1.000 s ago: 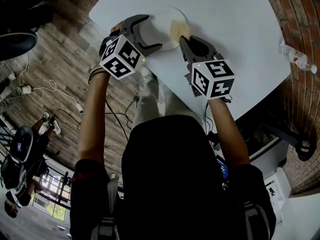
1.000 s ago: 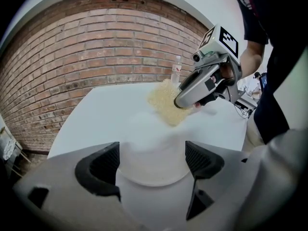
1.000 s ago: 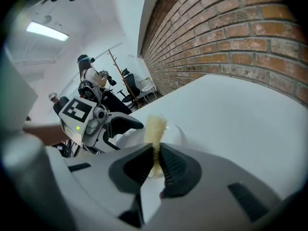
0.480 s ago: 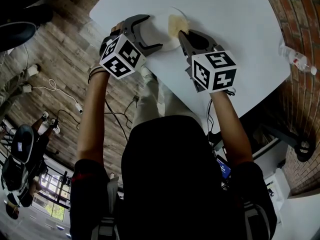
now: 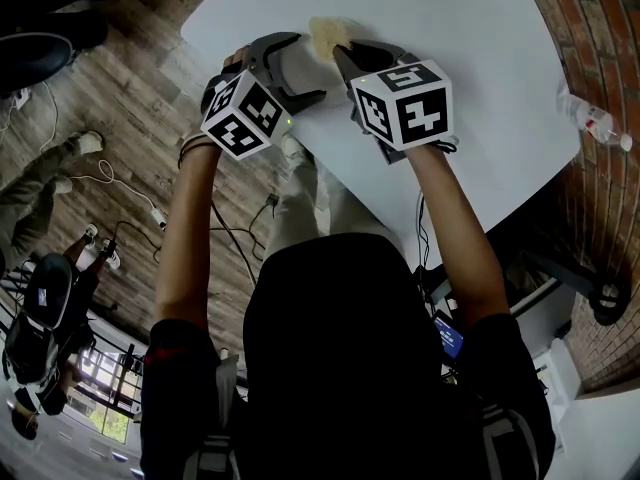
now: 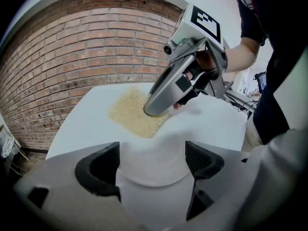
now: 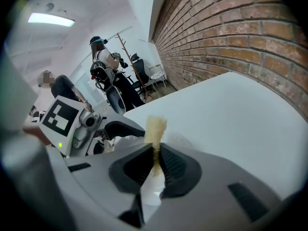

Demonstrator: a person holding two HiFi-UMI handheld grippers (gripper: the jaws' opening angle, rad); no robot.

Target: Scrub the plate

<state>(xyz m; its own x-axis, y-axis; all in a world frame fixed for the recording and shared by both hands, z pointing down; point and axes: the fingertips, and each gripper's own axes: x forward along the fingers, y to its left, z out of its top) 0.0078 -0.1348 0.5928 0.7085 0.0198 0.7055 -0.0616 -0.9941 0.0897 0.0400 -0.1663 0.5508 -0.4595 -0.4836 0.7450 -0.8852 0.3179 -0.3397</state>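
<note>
A white plate (image 5: pixel 297 69) lies near the left edge of the white table (image 5: pixel 480 68). Its near rim sits between the wide-apart jaws of my left gripper (image 5: pixel 290 66), seen close in the left gripper view as the plate (image 6: pixel 153 163) filling the gap of the left gripper (image 6: pixel 151 160). My right gripper (image 5: pixel 343 53) is shut on a thin yellow sponge (image 5: pixel 325 32) and presses it down on the plate's far part. From the left gripper's side, the sponge (image 6: pixel 131 114) lies flat under the right gripper (image 6: pixel 159 109). In the right gripper view the sponge (image 7: pixel 155 128) stands pinched between the jaws of the right gripper (image 7: pixel 155 160).
A clear water bottle (image 5: pixel 597 119) lies at the table's right edge. A brick wall (image 6: pixel 72 57) runs behind the table. Wood floor with cables (image 5: pixel 110 183) is off the left edge. A person (image 7: pixel 103 57) and chairs are far back in the room.
The right gripper has slid the sponge leftward and farther away across the plate. The left gripper and the plate have stayed put.
</note>
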